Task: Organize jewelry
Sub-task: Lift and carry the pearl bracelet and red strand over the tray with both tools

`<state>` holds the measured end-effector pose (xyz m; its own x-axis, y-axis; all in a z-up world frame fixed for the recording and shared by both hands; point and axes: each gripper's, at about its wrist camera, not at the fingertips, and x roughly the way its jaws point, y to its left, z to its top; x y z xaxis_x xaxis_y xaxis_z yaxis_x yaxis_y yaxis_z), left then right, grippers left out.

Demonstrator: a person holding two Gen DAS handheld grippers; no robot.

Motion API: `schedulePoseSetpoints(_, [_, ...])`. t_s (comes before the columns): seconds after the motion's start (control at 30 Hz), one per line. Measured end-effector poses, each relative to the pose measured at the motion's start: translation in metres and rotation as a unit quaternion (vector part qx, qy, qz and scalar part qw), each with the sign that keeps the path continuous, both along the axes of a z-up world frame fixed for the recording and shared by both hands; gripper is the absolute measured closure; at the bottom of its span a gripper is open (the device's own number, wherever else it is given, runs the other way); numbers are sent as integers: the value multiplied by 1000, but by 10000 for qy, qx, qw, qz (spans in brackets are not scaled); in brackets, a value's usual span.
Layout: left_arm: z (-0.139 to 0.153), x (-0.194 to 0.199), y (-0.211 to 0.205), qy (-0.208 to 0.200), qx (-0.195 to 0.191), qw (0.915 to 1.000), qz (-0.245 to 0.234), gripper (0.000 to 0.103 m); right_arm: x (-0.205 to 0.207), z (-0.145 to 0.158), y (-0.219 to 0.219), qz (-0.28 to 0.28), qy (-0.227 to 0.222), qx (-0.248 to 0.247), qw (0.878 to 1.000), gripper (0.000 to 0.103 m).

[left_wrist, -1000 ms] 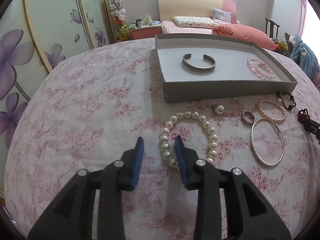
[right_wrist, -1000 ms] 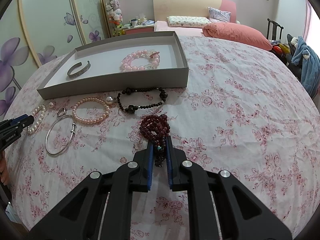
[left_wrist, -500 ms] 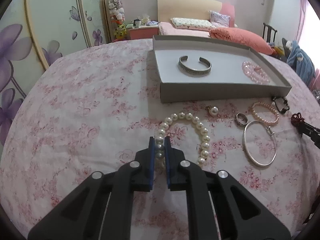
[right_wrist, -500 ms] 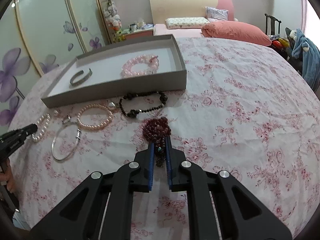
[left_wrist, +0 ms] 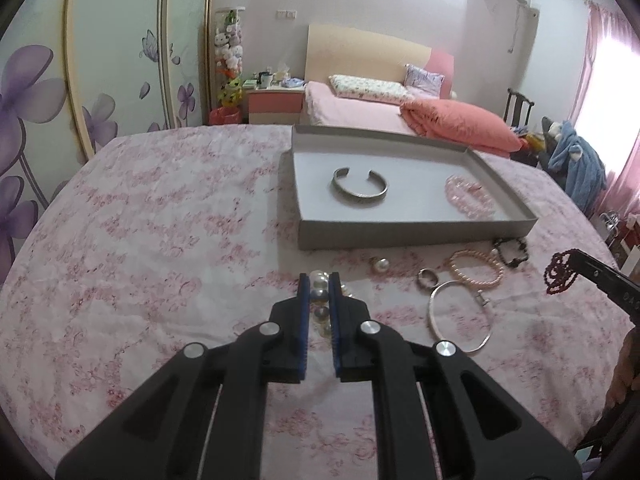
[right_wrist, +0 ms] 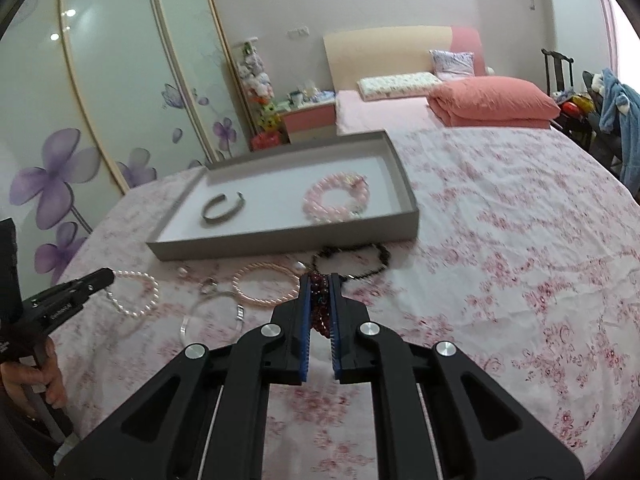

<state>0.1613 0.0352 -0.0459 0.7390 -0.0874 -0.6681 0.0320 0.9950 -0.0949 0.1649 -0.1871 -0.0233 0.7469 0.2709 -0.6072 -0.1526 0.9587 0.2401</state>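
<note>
Here, the left hand-held gripper [left_wrist: 319, 286] is clamped on the white pearl bracelet [right_wrist: 134, 294], which hangs from its tips above the floral tablecloth [left_wrist: 160, 240]. The right hand-held gripper [right_wrist: 319, 286] is clamped on the dark red bead bracelet [left_wrist: 560, 272], likewise lifted. The grey tray [left_wrist: 400, 236] holds a silver cuff [left_wrist: 360, 186] and a pink bead bracelet [right_wrist: 336, 202]. Just before the tray lie a black bead bracelet [left_wrist: 512, 252], a pink pearl bracelet [left_wrist: 478, 268], a silver bangle [left_wrist: 460, 320], a ring [left_wrist: 426, 278] and a loose pearl [left_wrist: 381, 266].
</note>
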Motion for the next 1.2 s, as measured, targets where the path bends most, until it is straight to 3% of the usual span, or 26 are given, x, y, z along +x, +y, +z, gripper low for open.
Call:
schedulePoseSetpoints(0.8, [33,-16,-24,-566,-179,9979,-265,93,-20,30,30,246,-779,72,9966,94])
schedulePoseSetpoints(1.2, [52,-14,-37,-824,-101,9959,-360,93,-23,50,37,147,-1303,-132,9913,94])
